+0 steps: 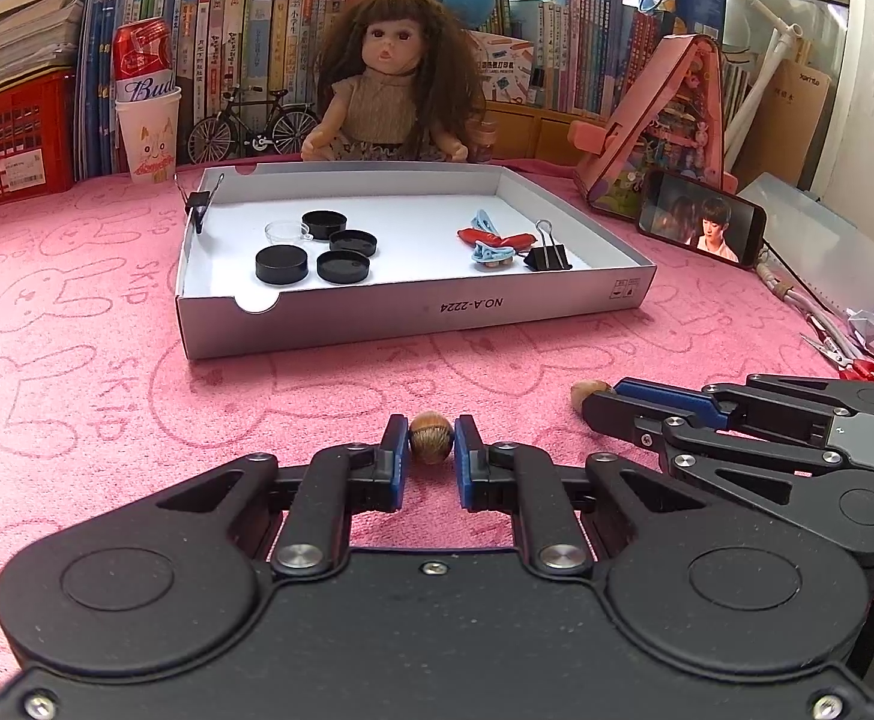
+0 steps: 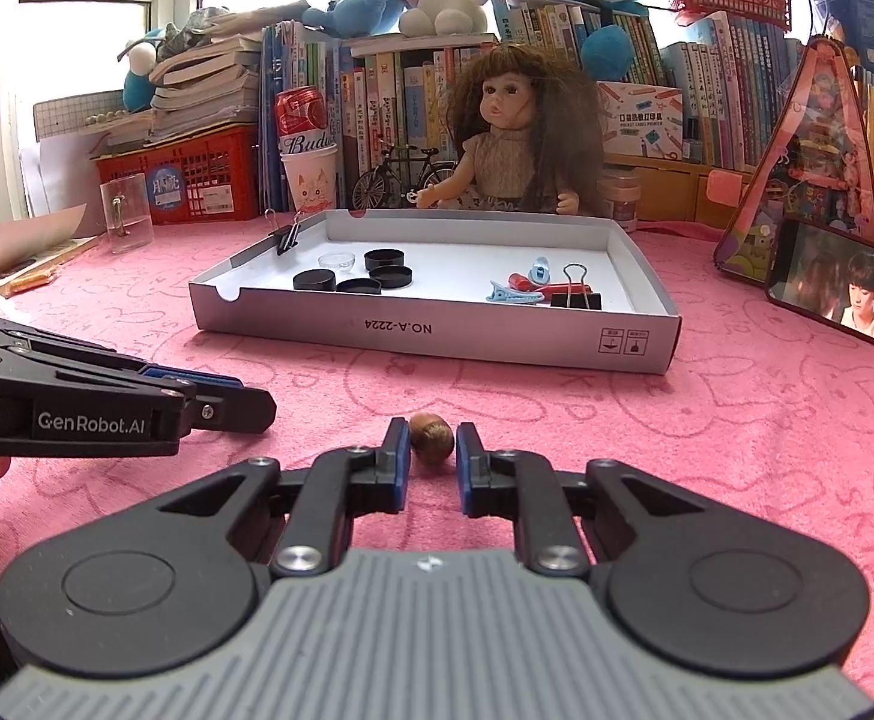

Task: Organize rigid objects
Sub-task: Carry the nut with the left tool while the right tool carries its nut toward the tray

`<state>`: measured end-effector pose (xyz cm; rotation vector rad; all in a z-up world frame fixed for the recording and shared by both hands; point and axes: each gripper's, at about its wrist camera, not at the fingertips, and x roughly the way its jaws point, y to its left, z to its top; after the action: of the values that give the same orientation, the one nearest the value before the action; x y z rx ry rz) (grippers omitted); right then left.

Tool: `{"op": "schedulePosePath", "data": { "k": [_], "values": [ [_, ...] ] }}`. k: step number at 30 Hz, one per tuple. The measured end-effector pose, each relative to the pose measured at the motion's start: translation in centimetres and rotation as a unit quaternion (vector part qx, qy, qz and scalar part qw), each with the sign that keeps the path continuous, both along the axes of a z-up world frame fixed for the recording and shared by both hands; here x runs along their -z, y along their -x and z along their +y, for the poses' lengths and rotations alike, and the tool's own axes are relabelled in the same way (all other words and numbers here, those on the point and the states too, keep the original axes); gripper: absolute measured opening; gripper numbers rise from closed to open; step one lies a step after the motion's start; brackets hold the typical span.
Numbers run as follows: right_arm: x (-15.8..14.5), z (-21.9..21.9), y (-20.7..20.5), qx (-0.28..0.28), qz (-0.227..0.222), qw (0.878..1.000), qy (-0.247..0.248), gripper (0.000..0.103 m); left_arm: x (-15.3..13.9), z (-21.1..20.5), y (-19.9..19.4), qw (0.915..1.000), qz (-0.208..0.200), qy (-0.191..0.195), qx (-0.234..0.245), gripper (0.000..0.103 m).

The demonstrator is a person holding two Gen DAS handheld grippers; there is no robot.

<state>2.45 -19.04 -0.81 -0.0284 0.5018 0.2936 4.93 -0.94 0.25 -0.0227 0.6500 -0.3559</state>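
On the pink cloth, my left gripper (image 1: 431, 423) is shut on a small brown nut (image 1: 431, 447), which sits between its blue pads. My right gripper (image 2: 431, 425) is shut on a second brown nut (image 2: 432, 438) in the same way. In the left wrist view the right gripper (image 1: 602, 405) lies close by on the right with its nut (image 1: 587, 391) showing at its tip. In the right wrist view the left gripper (image 2: 260, 411) enters from the left, and its nut is hidden. Ahead lies a shallow white box (image 1: 413, 312) holding several black caps (image 1: 281, 264), a clear cap and clips (image 1: 548, 255).
A doll (image 1: 395, 84) sits behind the box (image 2: 437, 330), in front of shelves of books. A phone (image 1: 701, 225) leans at the right, with red-handled scissors (image 1: 869, 369) nearer. A paper cup with a can (image 1: 149, 132), a red basket and a glass cup (image 2: 128, 216) stand at the left.
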Motion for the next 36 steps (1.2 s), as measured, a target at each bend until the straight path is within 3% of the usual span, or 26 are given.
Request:
{"op": "schedulePosePath", "data": {
  "k": [31, 33, 34, 36],
  "values": [
    [-1.2, -0.7, -0.8, 0.013, -0.003, 1.000, -0.015, 0.018, -1.4, 0.3, -1.0, 0.9997, -0.015, 0.004, -0.021, 0.015],
    [-1.0, -0.5, -0.7, 0.008, -0.002, 1.000, -0.013, 0.021, -1.2, 0.3, -1.0, 0.9997, -0.013, 0.003, -0.021, 0.015],
    [-1.1, -0.4, -0.7, 0.008, -0.003, 1.000, -0.010, 0.030, -1.1, 0.3, -1.0, 0.9997, -0.012, 0.003, -0.021, 0.015],
    [-1.0, -0.3, -0.6, 0.004, -0.002, 1.000, -0.008, 0.033, -1.0, 0.3, -1.0, 0.9997, -0.010, 0.004, -0.022, 0.015]
  ]
}}
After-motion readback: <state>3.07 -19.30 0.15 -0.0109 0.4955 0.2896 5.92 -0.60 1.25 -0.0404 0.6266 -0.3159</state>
